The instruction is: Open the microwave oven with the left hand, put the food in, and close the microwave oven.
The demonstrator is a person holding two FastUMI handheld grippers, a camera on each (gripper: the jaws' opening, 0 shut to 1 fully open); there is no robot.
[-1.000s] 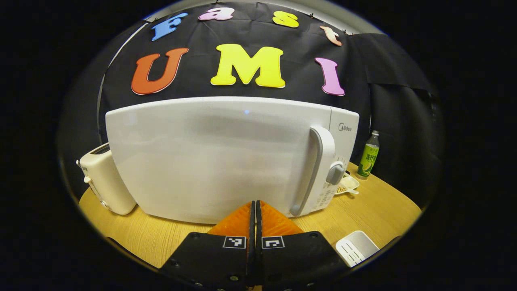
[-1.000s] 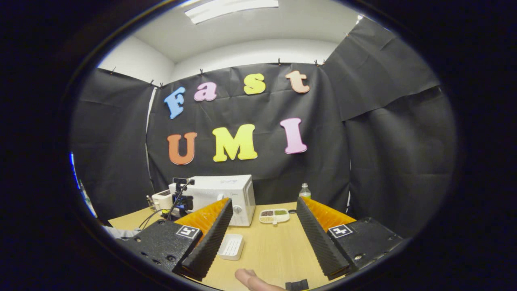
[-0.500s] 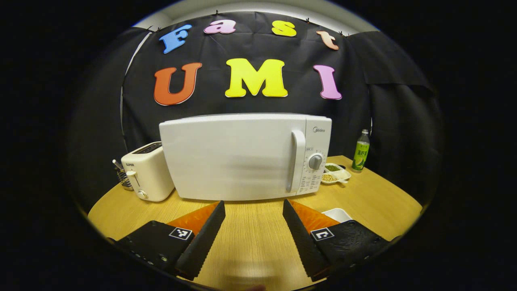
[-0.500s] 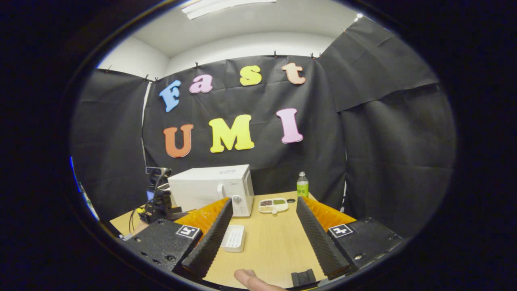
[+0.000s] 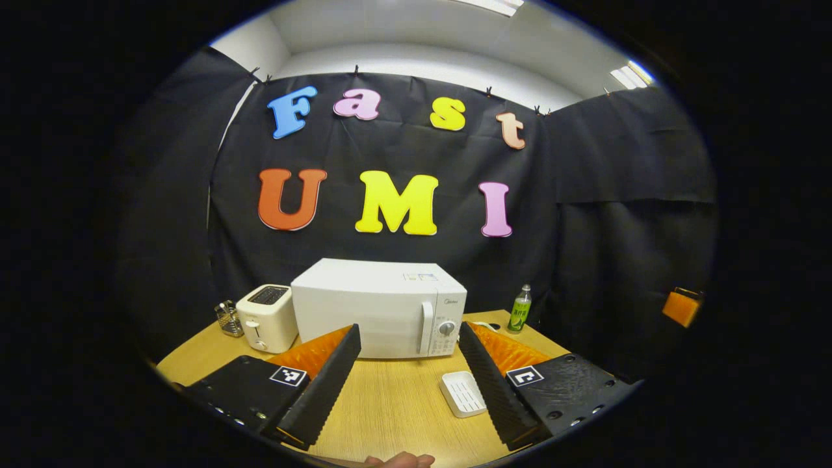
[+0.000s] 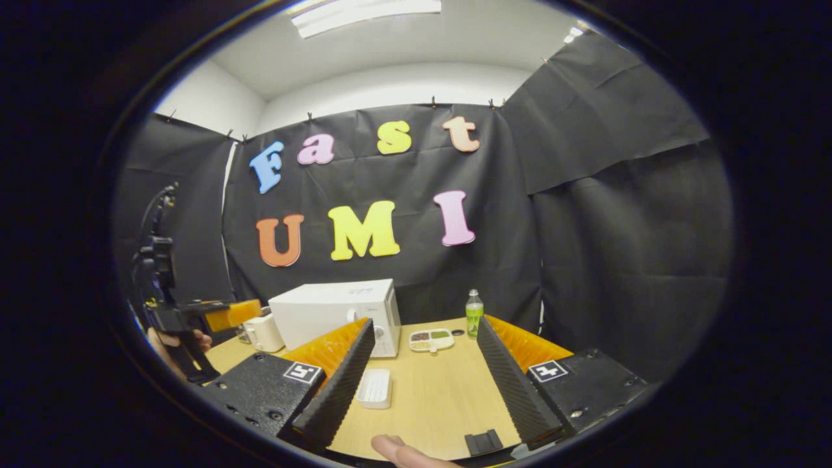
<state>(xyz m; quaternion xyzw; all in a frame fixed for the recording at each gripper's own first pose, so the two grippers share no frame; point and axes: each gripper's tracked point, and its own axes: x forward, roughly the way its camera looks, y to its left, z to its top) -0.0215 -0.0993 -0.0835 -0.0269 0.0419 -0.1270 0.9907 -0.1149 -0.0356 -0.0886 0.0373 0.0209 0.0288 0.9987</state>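
Microwave oven (image 5: pixel 380 309) sits at the back of the wooden table (image 5: pixel 390 409), white, with its door closed. A white toaster (image 5: pixel 266 317) stands just beside it on one side, with a small wire basket (image 5: pixel 225 318) next to that. On the other side stands a green bottle (image 5: pixel 517 311).

In the left gripper view, the left gripper (image 5: pixel 408 383) has its 2 fingers wide apart and holds nothing. A small white tray (image 5: pixel 461 393) lies on the table near one finger.

In the right gripper view, the right gripper (image 6: pixel 429 380) also has its 2 fingers wide apart, with nothing between them. The food dish (image 6: pixel 430 339), with little parts full of grains, lies on the table between the microwave oven and the bottle, outside the oven. The left gripper also shows far off to the side, held up in a hand (image 6: pixel 170 341). A fingertip (image 6: pixel 396 450) peeks in at the bottom.
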